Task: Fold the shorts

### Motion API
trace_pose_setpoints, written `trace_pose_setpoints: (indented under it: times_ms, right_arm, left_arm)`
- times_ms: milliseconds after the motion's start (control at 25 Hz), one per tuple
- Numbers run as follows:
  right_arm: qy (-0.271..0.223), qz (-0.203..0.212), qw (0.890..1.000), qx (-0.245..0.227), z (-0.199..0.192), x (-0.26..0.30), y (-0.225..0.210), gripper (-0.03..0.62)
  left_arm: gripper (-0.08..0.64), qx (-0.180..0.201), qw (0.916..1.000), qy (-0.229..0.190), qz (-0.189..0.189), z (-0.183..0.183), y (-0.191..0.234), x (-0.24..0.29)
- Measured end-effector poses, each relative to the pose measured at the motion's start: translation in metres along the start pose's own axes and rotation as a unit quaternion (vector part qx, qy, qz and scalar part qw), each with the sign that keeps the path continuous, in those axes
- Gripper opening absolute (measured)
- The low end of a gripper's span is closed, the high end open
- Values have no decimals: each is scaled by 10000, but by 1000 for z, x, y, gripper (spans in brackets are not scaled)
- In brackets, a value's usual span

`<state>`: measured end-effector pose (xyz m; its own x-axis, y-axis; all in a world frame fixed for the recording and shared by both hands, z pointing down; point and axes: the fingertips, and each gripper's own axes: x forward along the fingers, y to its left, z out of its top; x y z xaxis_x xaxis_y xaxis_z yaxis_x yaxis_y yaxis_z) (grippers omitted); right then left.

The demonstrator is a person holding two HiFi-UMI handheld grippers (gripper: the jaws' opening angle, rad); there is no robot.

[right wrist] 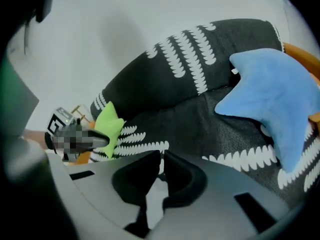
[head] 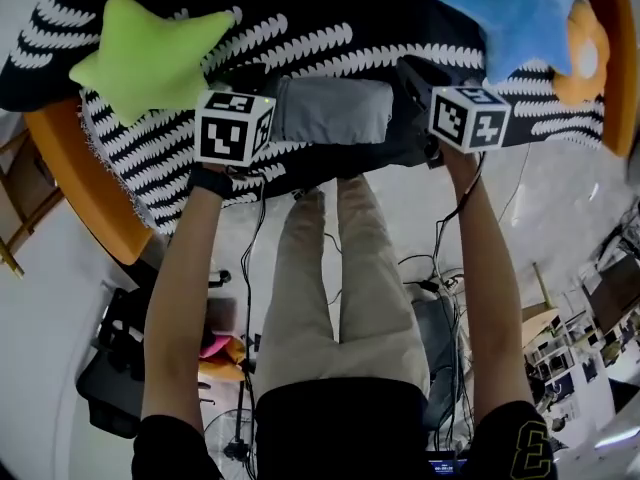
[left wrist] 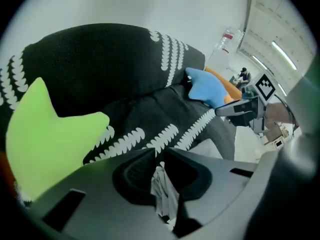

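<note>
— Grey cloth shows in both sets of jaws on my screens. Do you read the same?

— I do. In the left gripper view, my left gripper [left wrist: 159, 156] has its jaws nearly together. A crumpled fold of the grey shorts [head: 335, 110] is pinched in the narrow gap and bunches out at 6 o'clock below the tips.

— And the other side?

— My right gripper [right wrist: 161, 156] has its jaws only a slit apart, and smooth pale grey cloth fills that slit toward 6 o'clock. I read it as closed on the opposite edge of the shorts.

— Where does the garment sit overall?

— In the head view it is a compact grey rectangle over the black cover with white leaf stripes [head: 300, 43], lying between my two grippers. It is at 3 o'clock from the left marker cube [head: 233, 126] and at 9 o'clock from the right marker cube [head: 468, 118].

— Anything close to it?

— A green star cushion [head: 150, 53] lies at 10 o'clock from the left cube, apart from the shorts. A blue star cushion [head: 520, 8] lies at 1 o'clock from the right cube, against an orange cushion [head: 585, 53]. My forearms reach out on either side of my beige trouser legs [head: 340, 278].
</note>
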<state>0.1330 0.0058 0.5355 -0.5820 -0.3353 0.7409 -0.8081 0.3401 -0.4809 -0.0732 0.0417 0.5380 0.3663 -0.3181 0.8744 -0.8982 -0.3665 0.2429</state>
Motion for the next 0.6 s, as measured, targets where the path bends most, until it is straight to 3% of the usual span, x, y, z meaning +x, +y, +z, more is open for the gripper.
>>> trace_pose_setpoints:
  times_ms: [40, 120, 240, 320, 440, 520, 600]
  right_arm:
    - [74, -77, 9997, -226, -18, -1, 1, 12]
    - [247, -202, 9978, -573, -58, -1, 7, 14]
    - [432, -348, 9970, -536, -109, 4, 12, 12]
    - [418, -501, 9967, -486, -118, 14, 0, 12]
    - [496, -931, 9932, -490, -114, 24, -54, 11]
    - [628, -1023, 9922, -321, -117, 26, -82, 11]
    - [546, -1114, 9919, -285, -113, 20, -82, 12]
  left_arm:
    - [35, 71, 10000, -10, 26, -11, -6, 2]
    - [14, 88, 9999, -69, -87, -37, -22, 6]
    - [14, -106, 9994, -148, -301, -69, -39, 23]
    - [14, -144, 9994, -196, -226, -72, -37, 47]
    - [14, -50, 9994, -204, 274, -59, -19, 85]
    - [14, -252, 9990, -190, 330, -51, -7, 97]
    - [14, -396, 9983, -323, 287, -47, 7, 85]
